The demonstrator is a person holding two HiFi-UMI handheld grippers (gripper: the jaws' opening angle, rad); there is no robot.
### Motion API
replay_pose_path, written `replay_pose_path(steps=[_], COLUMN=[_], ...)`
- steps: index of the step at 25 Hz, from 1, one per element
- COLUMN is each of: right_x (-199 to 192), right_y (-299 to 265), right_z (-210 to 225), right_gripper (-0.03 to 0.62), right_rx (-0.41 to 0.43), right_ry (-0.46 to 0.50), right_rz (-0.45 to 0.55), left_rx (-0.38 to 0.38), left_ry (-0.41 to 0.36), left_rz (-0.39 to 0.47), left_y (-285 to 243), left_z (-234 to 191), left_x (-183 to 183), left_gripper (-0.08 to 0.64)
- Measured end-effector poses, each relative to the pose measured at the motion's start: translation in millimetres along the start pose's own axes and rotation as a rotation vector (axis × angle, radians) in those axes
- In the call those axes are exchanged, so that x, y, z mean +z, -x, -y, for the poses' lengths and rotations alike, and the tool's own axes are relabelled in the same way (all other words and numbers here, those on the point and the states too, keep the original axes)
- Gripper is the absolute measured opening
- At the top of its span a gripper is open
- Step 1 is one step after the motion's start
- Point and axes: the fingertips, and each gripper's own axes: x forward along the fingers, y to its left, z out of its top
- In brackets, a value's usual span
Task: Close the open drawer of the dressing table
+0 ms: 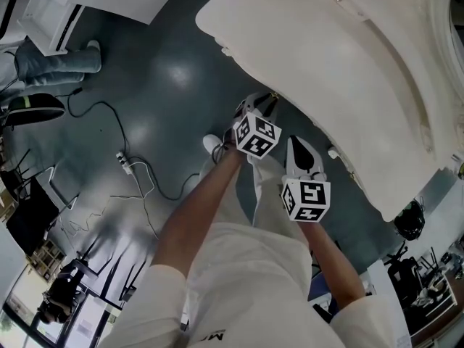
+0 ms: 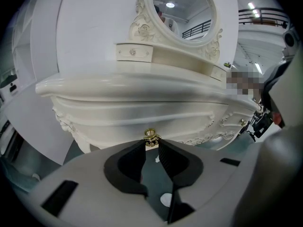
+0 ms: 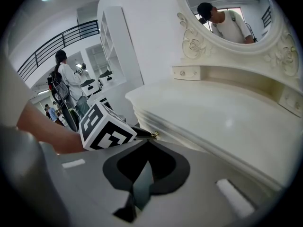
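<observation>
The cream dressing table (image 1: 326, 64) fills the head view's upper right. In the left gripper view its carved drawer front (image 2: 142, 111) lies under the overhanging top, with a small gold knob (image 2: 150, 137) at its middle. My left gripper (image 2: 151, 143) has one pad on each side of that knob and is shut on it; in the head view the left gripper (image 1: 265, 104) reaches in under the table's edge. How far the drawer stands out I cannot tell. My right gripper (image 3: 147, 142) hangs just beside the left gripper's marker cube (image 3: 105, 126), shut and empty, short of the table front.
An oval mirror (image 2: 182, 11) in a carved frame stands on the table's back. Cables and a power strip (image 1: 125, 163) lie on the dark floor to the left. A seated person's legs (image 1: 54, 64) are at far left. Black equipment (image 1: 409, 220) sits by the table's right end.
</observation>
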Motion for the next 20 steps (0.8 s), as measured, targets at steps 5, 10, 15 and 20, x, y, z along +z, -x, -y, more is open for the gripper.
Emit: replay_pose_path(steps=[5, 10, 15, 20], right_x=[3.2, 2.7, 1.3, 1.3], right_y=[0.4, 1.2, 3.4, 5.6], right_z=[2.1, 6.0, 6.9, 2.4], right_gripper=[0.002, 0.002, 0.002, 0.002], right_rx=[-0.005, -0.01, -0.009, -0.004], right_ry=[-0.002, -0.005, -0.005, 0.0], right_rz=[0.003, 0.004, 0.008, 0.017], left_rx=[-0.002, -0.005, -0.005, -0.002], left_ry=[0.008, 0.014, 0.01, -0.002], left_rz=[0.004, 0.008, 0.01, -0.003], left_y=[-3.9, -5.6, -6.3, -1.5], left_z=[-1.8, -2.7, -1.9, 1.1], left_x=[6.2, 9.0, 9.4, 6.4], left_gripper=[0.088, 0.089, 0.089, 0.089])
